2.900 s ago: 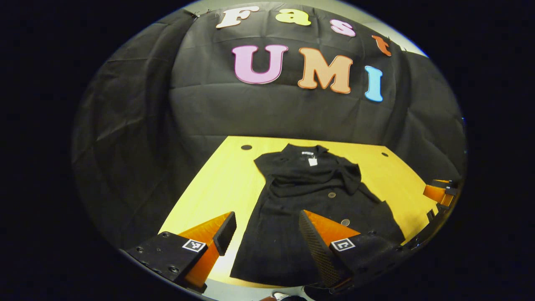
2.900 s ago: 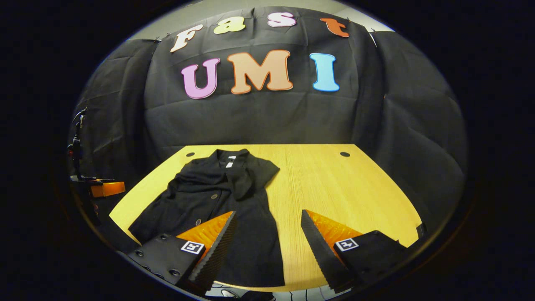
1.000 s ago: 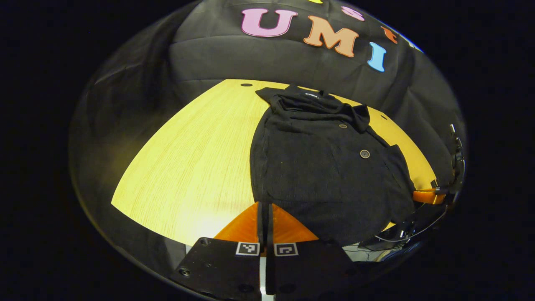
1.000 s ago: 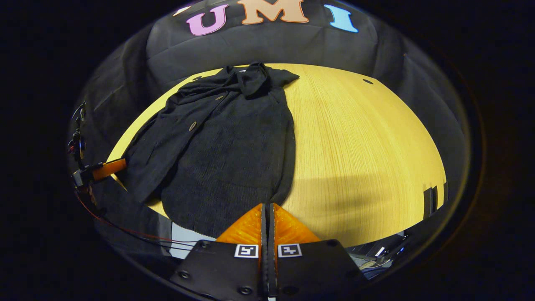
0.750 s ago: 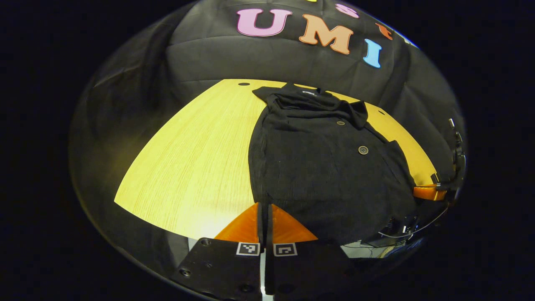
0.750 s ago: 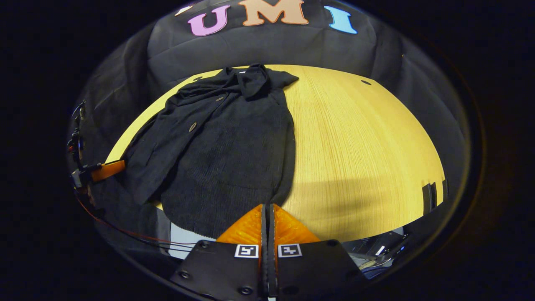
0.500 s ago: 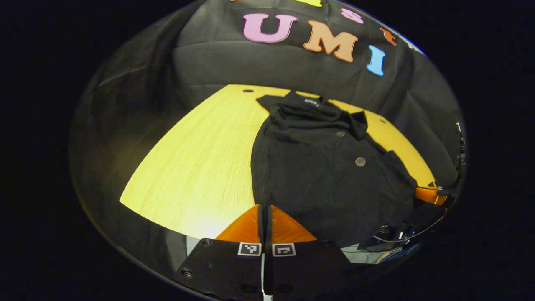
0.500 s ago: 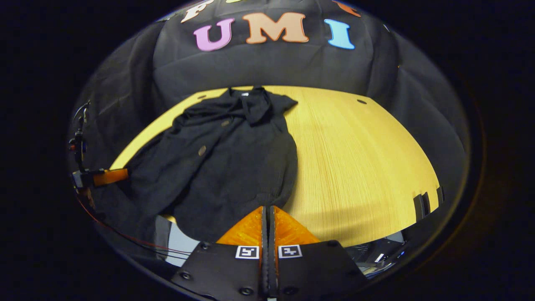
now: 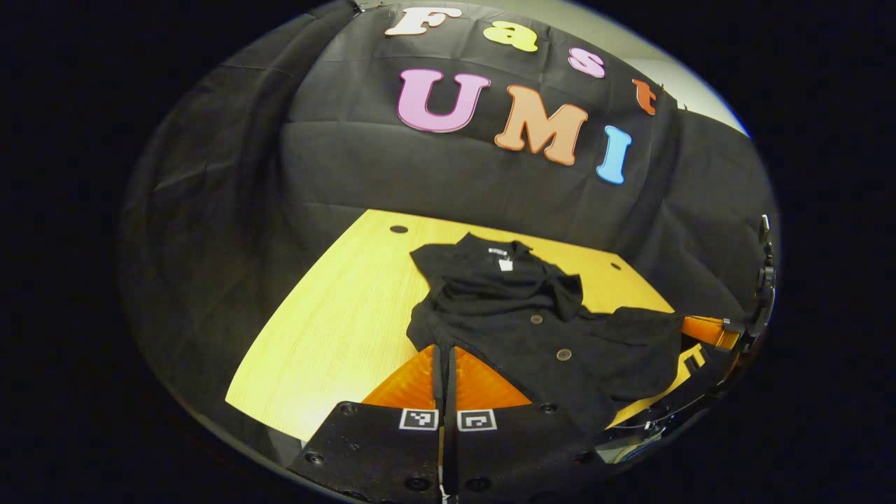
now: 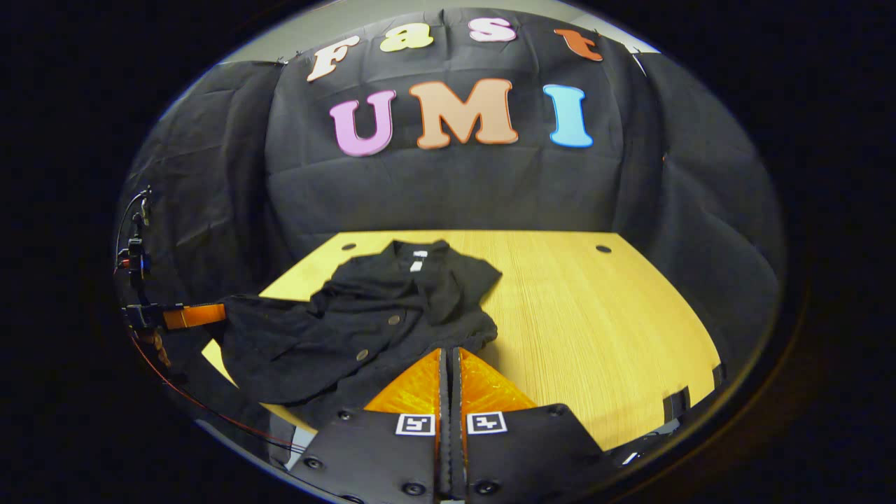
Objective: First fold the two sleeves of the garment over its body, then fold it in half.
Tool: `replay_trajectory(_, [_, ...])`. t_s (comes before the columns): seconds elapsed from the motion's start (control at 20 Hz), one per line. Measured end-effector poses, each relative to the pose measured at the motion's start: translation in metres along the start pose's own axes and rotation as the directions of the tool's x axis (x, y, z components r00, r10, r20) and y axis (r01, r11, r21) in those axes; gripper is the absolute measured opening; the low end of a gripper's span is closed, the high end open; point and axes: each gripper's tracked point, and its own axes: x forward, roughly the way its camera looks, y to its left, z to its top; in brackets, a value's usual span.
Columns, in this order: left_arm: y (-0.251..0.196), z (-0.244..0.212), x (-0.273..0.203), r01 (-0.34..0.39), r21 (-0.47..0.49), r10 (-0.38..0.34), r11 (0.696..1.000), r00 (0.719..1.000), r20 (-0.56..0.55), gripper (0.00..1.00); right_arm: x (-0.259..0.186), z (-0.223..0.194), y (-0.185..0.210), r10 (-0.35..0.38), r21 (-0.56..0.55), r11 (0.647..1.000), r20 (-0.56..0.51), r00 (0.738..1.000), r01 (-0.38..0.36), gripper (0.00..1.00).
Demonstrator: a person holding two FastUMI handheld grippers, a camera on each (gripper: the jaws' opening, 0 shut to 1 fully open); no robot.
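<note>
A black buttoned garment [image 9: 504, 308] lies collar-away on the yellow table [image 9: 329, 315], its short sleeves folded in over the chest. My left gripper [image 9: 443, 353] is shut on one corner of the hem, held up off the table. My right gripper [image 10: 451, 357] is shut on the other hem corner of the garment [image 10: 378, 315]. The lower half hangs slack between the two grippers and bunches toward the buttons. The right gripper [image 9: 707, 330] appears at the edge of the left gripper view, and the left gripper [image 10: 192, 315] at the edge of the right gripper view, both with cloth stretched to them.
The table [image 10: 588, 315] has bare wood to the right of the garment in the right gripper view and to its left in the left gripper view. Small round holes [image 9: 399, 229] [image 10: 603, 248] sit near its far corners. Cables [image 10: 140, 266] trail by the left gripper.
Both grippers, open 2.9 s ago, have shut on the hem. Over the last second they rose and moved toward the collar, lifting the hem so the garment's lower half shortens and bunches.
</note>
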Motion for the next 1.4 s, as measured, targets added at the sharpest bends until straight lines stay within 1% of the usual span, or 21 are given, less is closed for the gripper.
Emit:
replay_trajectory(0.2, [-0.011, 0.044, 0.022, 0.011, 0.008, -0.012, 1.000, 0.998, 0.063, 0.00, 0.015, 0.047, 0.004, 0.018, -0.016, 1.000, 0.067, 0.998, -0.017, 0.02])
replay_trajectory(0.3, [-0.016, 0.066, 0.035, 0.011, 0.011, -0.012, 1.000, 0.996, 0.090, 0.00, 0.024, 0.073, 0.007, 0.036, -0.030, 0.999, 0.123, 0.992, -0.032, 0.02])
replay_trajectory(0.5, [-0.017, 0.108, 0.060, -0.010, -0.010, 0.012, 1.000, 0.989, 0.145, 0.00, 0.047, 0.124, 0.003, 0.062, -0.075, 0.996, 0.206, 0.977, -0.047, 0.02])
replay_trajectory(0.55, [-0.016, 0.118, 0.066, -0.020, -0.015, 0.023, 1.000, 0.987, 0.159, 0.00, 0.054, 0.134, 0.002, 0.068, -0.071, 0.996, 0.228, 0.971, -0.053, 0.01])
replay_trajectory(0.6, [-0.015, 0.128, 0.073, -0.027, -0.015, 0.029, 1.000, 0.985, 0.168, 0.00, 0.060, 0.142, 0.002, 0.076, -0.058, 0.996, 0.229, 0.971, -0.064, 0.00])
replay_trajectory(0.7, [-0.014, 0.142, 0.083, -0.042, 0.001, 0.041, 0.999, 0.981, 0.189, 0.00, 0.072, 0.157, -0.002, 0.090, -0.040, 0.996, 0.249, 0.964, -0.083, 0.02])
replay_trajectory(0.8, [-0.010, 0.160, 0.094, -0.057, 0.013, 0.053, 0.998, 0.975, 0.218, 0.00, 0.083, 0.169, -0.008, 0.081, -0.036, 0.997, 0.250, 0.965, -0.075, 0.02])
replay_trajectory(0.85, [-0.011, 0.165, 0.101, -0.052, 0.014, 0.047, 0.999, 0.974, 0.222, 0.00, 0.088, 0.175, -0.009, 0.080, -0.028, 0.997, 0.260, 0.962, -0.075, 0.05])
replay_trajectory(0.9, [-0.010, 0.172, 0.108, -0.051, 0.015, 0.046, 0.999, 0.973, 0.226, 0.00, 0.093, 0.181, -0.010, 0.077, -0.025, 0.997, 0.266, 0.961, -0.073, 0.00])
replay_trajectory(0.95, [-0.006, 0.169, 0.114, -0.052, 0.017, 0.046, 0.999, 0.973, 0.227, 0.00, 0.098, 0.186, -0.011, 0.069, -0.023, 0.998, 0.270, 0.960, -0.066, 0.02])
replay_trajectory(1.0, [-0.003, 0.173, 0.121, -0.052, 0.020, 0.046, 0.998, 0.973, 0.226, 0.00, 0.104, 0.190, -0.013, 0.059, -0.021, 0.998, 0.273, 0.960, -0.056, 0.02])
replay_trajectory(1.2, [0.004, 0.190, 0.156, -0.034, 0.028, 0.027, 0.999, 0.975, 0.221, 0.00, 0.125, 0.202, -0.020, 0.003, 0.018, 1.000, 0.270, 0.963, -0.008, 0.02])
replay_trajectory(1.4, [0.010, 0.199, 0.194, -0.028, 0.041, 0.019, 0.999, 0.980, 0.199, 0.00, 0.148, 0.208, -0.033, -0.061, 0.024, 0.998, 0.246, 0.967, 0.057, 0.02])
